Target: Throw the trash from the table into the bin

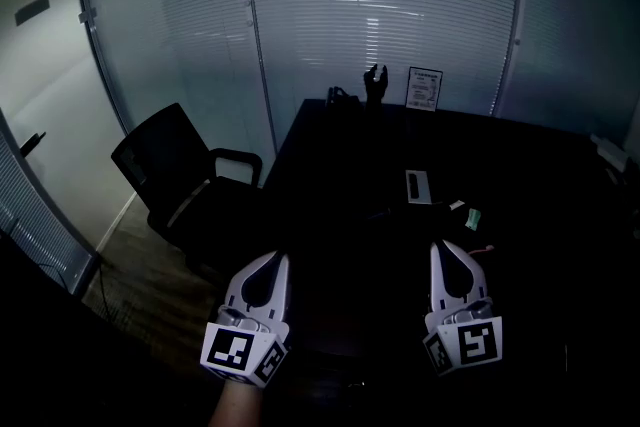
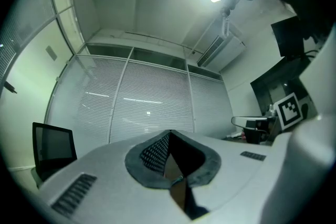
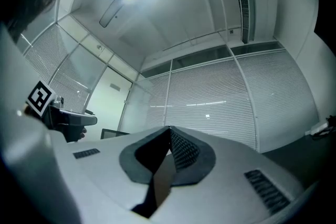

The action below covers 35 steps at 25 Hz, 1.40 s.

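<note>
A dark table [image 1: 330, 165] fills the middle of the head view. On it lie a small white flat item [image 1: 418, 186] and a little green scrap [image 1: 472, 217] with other small bits beside it, too dark to name. No bin shows in any view. My left gripper [image 1: 283, 257] is held low at the table's near left edge, its jaws closed tip to tip with nothing in them. My right gripper [image 1: 437, 245] hovers just short of the green scrap, also shut and empty. Both gripper views point up at the blinds; the left gripper [image 2: 169, 132] and right gripper [image 3: 169, 127] show meeting tips.
A black office chair [image 1: 175, 175] stands left of the table over wooden floor. At the table's far edge sit a framed card [image 1: 424, 89] and a dark hand-shaped stand [image 1: 375, 85]. Glass walls with blinds [image 1: 380, 5] close the room behind; a door [image 1: 45, 85] is at left.
</note>
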Each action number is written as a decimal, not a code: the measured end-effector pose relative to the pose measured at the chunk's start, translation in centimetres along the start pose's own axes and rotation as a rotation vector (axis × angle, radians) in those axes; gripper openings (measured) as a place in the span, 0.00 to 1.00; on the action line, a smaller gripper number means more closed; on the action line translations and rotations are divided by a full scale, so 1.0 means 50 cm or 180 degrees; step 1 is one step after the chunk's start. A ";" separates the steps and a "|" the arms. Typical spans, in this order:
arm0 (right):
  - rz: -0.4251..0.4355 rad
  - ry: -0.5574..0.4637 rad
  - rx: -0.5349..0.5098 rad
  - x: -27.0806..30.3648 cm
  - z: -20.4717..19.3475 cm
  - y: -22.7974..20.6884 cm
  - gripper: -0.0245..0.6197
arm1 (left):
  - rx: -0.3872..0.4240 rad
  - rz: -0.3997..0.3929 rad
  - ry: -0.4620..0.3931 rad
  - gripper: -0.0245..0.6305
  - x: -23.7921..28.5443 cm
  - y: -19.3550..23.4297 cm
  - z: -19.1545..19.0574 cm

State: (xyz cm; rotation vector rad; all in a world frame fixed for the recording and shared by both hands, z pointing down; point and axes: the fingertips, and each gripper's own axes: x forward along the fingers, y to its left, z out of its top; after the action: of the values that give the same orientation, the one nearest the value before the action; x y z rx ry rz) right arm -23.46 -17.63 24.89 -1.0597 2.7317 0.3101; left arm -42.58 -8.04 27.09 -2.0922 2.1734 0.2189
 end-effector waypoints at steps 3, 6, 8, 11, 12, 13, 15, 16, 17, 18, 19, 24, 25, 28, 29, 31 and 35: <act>0.0040 -0.0004 0.0004 0.051 -0.019 -0.027 0.05 | 0.0027 0.0027 0.0011 0.04 0.051 0.013 -0.005; 0.0082 0.0023 0.0014 0.102 -0.034 -0.053 0.05 | 0.0043 0.0066 0.0028 0.04 0.101 0.026 -0.008; 0.0097 0.0025 0.0011 0.134 -0.044 -0.076 0.05 | 0.0053 0.0081 0.0014 0.04 0.138 0.031 -0.007; 0.0125 0.0034 0.0014 0.174 -0.060 -0.099 0.05 | 0.0060 0.0097 -0.0012 0.04 0.185 0.041 -0.009; 0.0144 0.0049 0.0011 0.185 -0.067 -0.105 0.05 | 0.0058 0.0102 -0.0013 0.04 0.197 0.044 -0.012; 0.0166 0.0068 0.0007 0.196 -0.075 -0.110 0.05 | 0.0056 0.0107 -0.0009 0.04 0.210 0.046 -0.015; 0.0193 0.0112 0.0013 0.218 -0.092 -0.124 0.05 | 0.0057 0.0121 0.0005 0.04 0.234 0.050 -0.022; 0.0193 0.0131 0.0024 0.229 -0.099 -0.132 0.05 | 0.0060 0.0128 0.0013 0.04 0.246 0.052 -0.026; 0.0185 0.0144 0.0035 0.240 -0.107 -0.140 0.05 | 0.0063 0.0135 0.0023 0.04 0.258 0.054 -0.031; 0.0174 0.0150 0.0044 0.250 -0.114 -0.148 0.05 | 0.0066 0.0142 0.0033 0.04 0.270 0.056 -0.036; 0.0161 0.0149 0.0051 0.261 -0.120 -0.155 0.05 | 0.0067 0.0149 0.0041 0.04 0.281 0.058 -0.041; 0.0189 0.0171 0.0088 0.312 -0.153 -0.174 0.05 | 0.0067 0.0186 0.0075 0.04 0.334 0.069 -0.061; 0.0205 0.0188 0.0102 0.321 -0.160 -0.176 0.05 | 0.0067 0.0194 0.0089 0.04 0.343 0.071 -0.065; 0.0213 0.0257 0.0141 0.341 -0.186 -0.191 0.05 | 0.0059 0.0198 0.0116 0.04 0.365 0.079 -0.082; 0.0210 0.0272 0.0149 0.348 -0.194 -0.196 0.05 | 0.0060 0.0198 0.0119 0.04 0.371 0.083 -0.086; 0.0227 0.0294 0.0147 0.364 -0.209 -0.201 0.05 | 0.0073 0.0222 0.0140 0.04 0.384 0.091 -0.086; 0.0374 0.0407 0.0057 0.394 -0.246 -0.198 0.05 | 0.0085 0.0231 0.0181 0.04 0.407 0.100 -0.096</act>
State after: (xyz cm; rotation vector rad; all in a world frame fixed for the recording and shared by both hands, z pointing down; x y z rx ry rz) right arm -32.29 -40.62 30.43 -0.9473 2.9112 0.2429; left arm -48.28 -28.72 28.18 -2.0319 2.2738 0.1378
